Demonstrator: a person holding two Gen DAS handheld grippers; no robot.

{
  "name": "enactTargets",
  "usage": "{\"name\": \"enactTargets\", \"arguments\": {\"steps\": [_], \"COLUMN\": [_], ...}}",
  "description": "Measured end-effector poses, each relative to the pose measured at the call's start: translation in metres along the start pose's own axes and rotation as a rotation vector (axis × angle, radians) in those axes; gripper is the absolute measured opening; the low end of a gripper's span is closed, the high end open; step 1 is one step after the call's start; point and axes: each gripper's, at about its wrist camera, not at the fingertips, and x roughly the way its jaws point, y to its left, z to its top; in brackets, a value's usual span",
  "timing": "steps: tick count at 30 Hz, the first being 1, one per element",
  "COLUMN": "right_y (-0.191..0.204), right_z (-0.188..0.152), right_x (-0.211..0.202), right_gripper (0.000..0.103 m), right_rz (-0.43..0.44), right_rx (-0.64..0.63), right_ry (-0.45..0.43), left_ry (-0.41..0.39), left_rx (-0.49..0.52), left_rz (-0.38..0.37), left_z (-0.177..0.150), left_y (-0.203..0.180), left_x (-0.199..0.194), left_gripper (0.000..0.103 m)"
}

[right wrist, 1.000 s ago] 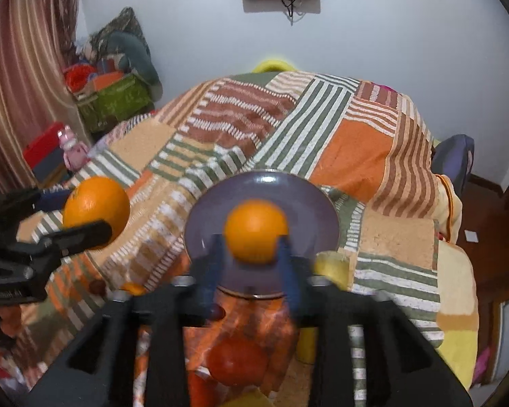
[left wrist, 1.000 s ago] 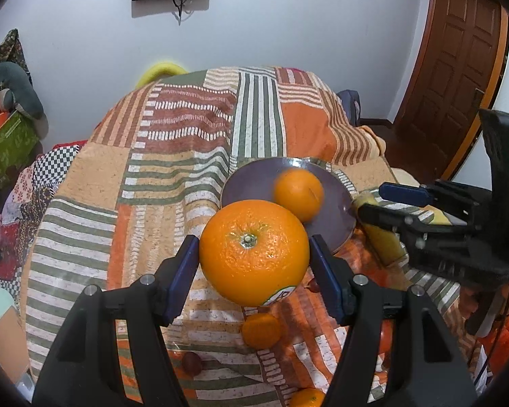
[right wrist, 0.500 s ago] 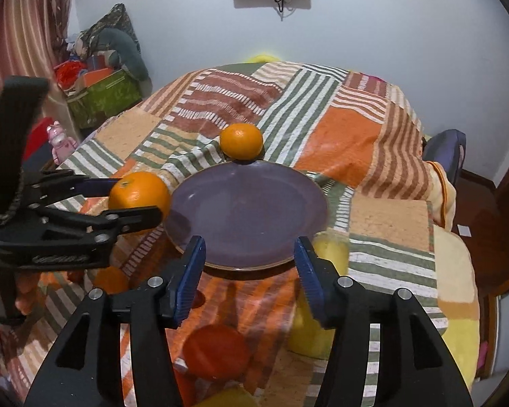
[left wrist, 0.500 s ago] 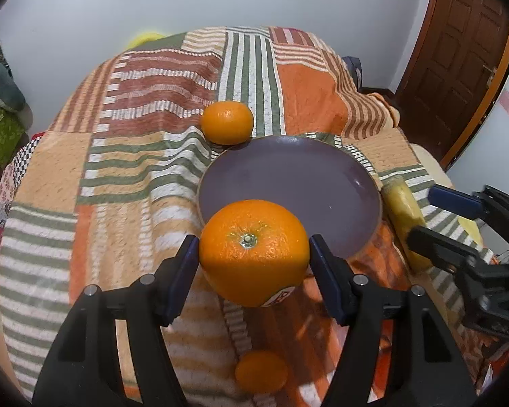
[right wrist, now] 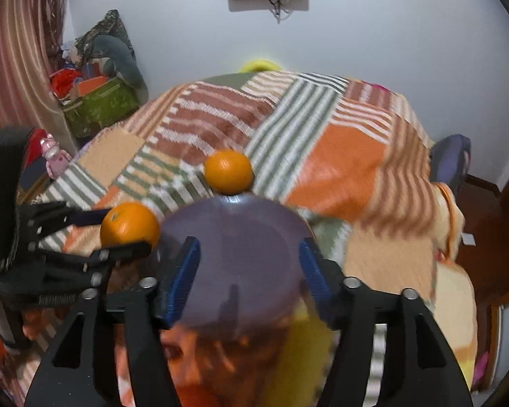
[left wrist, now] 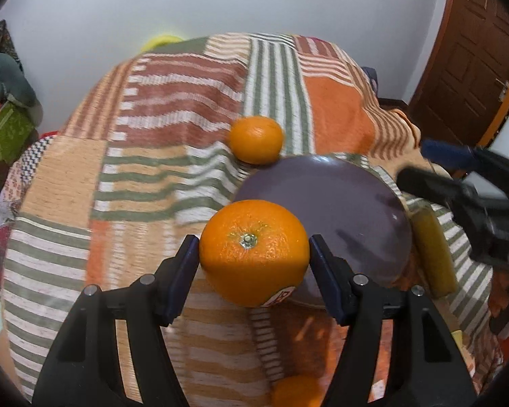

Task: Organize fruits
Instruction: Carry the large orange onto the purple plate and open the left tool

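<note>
Fruit sits centre frame in the left wrist view: a large round orange with a green stem scar and a sticker on its lower side (left wrist: 253,252) is clamped between the blue-padded fingers of the left gripper (left wrist: 254,271), both pads pressing its sides. Behind it, toward the right of the frame, lies a round dark purple plate (left wrist: 349,210) on a patchwork blanket of orange, green and maroon stripes (left wrist: 173,156). A smaller round orange (left wrist: 256,139) rests on the blanket just beyond the plate's far rim, touching or nearly touching it. A long yellow fruit, blurred (left wrist: 432,254), lies beside the plate's right edge. At the bottom edge another orange fruit (left wrist: 297,391) peeks out on the blanket.

From the right wrist view, the right gripper (right wrist: 249,278) is spread wide with nothing between its blue pads, hovering over the near part of the purple plate (right wrist: 241,237). The small orange (right wrist: 228,171) shows above the plate's far rim. At middle left the left gripper (right wrist: 122,232) holds the large orange (right wrist: 129,225) beside the plate's left edge. A yellow fruit (right wrist: 305,346) blurs at lower centre.
</note>
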Motion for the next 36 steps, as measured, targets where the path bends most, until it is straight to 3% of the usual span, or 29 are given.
{"name": "enactTargets", "arguments": {"steps": [4,10,23,29,36], "right_y": [0.014,0.029,0.032,0.036,0.033], "right_z": [0.026,0.048,0.061,0.058,0.03], "right_x": [0.027,0.089,0.179,0.173,0.115], "right_gripper": [0.073,0.073,0.072,0.066,0.066], "right_rz": [0.015,-0.002,-0.067,-0.071,-0.044], "right_rx": [-0.022,-0.069,-0.083,-0.121,-0.184], "right_ry": [-0.003,0.096,0.263,0.244,0.226], "left_ry": [-0.014,-0.019,-0.035,-0.014,0.005], "left_rx": [-0.012,-0.016,-0.006,0.01,0.044], "left_rz": [0.023,0.043,0.027,0.013,-0.021], "left_z": [0.001,-0.006,-0.012,-0.01,-0.003], "left_y": [0.02,0.048,0.064,0.054,0.028], "left_x": [-0.006,-0.01,-0.008,0.005,0.019], "left_gripper": [0.065,0.065,0.065,0.065,0.065]}}
